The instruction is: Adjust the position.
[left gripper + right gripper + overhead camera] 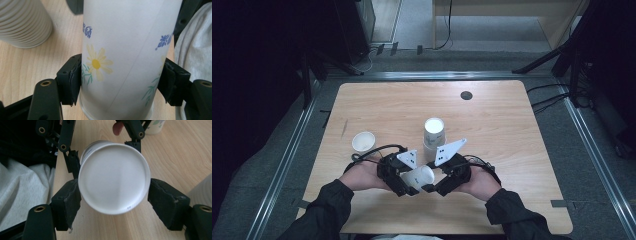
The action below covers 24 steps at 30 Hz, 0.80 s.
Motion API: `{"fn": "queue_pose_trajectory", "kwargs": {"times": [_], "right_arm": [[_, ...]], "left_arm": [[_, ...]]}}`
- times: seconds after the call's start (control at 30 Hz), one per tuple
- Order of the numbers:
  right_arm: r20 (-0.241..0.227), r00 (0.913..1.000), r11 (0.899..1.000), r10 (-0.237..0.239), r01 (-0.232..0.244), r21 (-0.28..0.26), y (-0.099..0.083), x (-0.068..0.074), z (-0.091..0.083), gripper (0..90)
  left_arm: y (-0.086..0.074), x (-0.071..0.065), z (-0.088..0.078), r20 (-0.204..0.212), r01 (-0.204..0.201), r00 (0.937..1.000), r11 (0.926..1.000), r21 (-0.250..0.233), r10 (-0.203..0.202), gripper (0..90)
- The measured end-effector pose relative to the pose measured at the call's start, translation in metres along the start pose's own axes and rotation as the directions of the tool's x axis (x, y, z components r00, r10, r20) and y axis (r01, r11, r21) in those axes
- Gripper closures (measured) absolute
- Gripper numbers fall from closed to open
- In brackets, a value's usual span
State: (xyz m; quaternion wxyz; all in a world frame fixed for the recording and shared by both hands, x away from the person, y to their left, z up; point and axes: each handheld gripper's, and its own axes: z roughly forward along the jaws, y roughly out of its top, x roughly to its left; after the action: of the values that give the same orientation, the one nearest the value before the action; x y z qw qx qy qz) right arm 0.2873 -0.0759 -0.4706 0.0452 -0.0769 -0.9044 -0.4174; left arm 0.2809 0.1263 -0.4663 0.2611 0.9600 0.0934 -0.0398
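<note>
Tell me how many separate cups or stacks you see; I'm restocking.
3: one cup held between both claws, a nested stack mid-table, a single cup at left. The stack's count is unclear.

I am in a lab set up for recording. My wooden worktop (492,105) sits alone on a gray floor (597,165) with metal rails (287,155) around it. Black stand legs (542,60) and cables (557,100) lie nearby, and the edges are dark.

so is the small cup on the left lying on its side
No, the small cup stands upright on the table with its open mouth facing up, apart from both grippers.
</note>
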Motion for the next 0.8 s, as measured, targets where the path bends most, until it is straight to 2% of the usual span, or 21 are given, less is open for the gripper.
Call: {"fn": "queue_pose_trajectory", "kwargs": {"times": [0.07, 0.2, 0.27, 0.33, 0.47, 0.57, 0.63, 0.8], "right_arm": [[-0.015, 0.9999, 1.0, 0.002, -0.002, 0.006, 0.001, 0.001, 0.003, 27.1], [-0.03, 0.999, 0.999, -0.032, 0.033, 0.011, 0.004, 0.003, 0.009, 33.6], [-0.022, 0.9984, 0.998, -0.052, 0.052, 0.02, 0.005, 0.005, 0.01, 34.5], [-0.02, 0.9987, 0.999, -0.046, 0.047, 0.024, 0.006, 0.005, 0.008, 34.9], [-0.019, 0.9987, 0.999, -0.048, 0.048, 0.018, 0.008, 0.005, 0.005, 35.0], [-0.016, 0.999, 0.999, -0.041, 0.041, 0.011, 0.008, 0.004, 0.0, 35.0], [-0.012, 0.9991, 0.999, -0.039, 0.04, 0.003, 0.008, 0.004, -0.003, 35.0], [-0.003, 0.9995, 0.999, -0.03, 0.03, -0.042, 0.007, 0.001, -0.014, 34.9]], "left_arm": [[0.001, -0.001, 0.002, 0.001, -0.007, 1.0, 1.0, 0.004, 0.007, 29.2], [0.002, -0.002, 0.003, 0.0, -0.023, 0.9997, 0.9997, 0.012, 0.023, 29.1], [0.001, -0.003, 0.003, -0.003, -0.027, 0.9996, 0.9996, 0.004, 0.027, 29.3], [0.001, -0.002, 0.001, -0.003, -0.031, 0.9995, 0.9995, -0.005, 0.031, 29.1], [-0.001, -0.001, 0.0, -0.003, -0.023, 0.9997, 0.999, -0.037, 0.023, 26.9], [-0.001, 0.0, -0.002, -0.021, -0.009, 0.9997, 0.9986, -0.053, 0.008, 16.0], [-0.001, 0.001, -0.004, -0.031, -0.001, 0.9995, 0.9979, -0.064, -0.001, 12.9], [-0.004, 0.004, -0.011, -0.016, 0.029, 0.9994, 0.9901, -0.137, -0.032, 12.7]]}}
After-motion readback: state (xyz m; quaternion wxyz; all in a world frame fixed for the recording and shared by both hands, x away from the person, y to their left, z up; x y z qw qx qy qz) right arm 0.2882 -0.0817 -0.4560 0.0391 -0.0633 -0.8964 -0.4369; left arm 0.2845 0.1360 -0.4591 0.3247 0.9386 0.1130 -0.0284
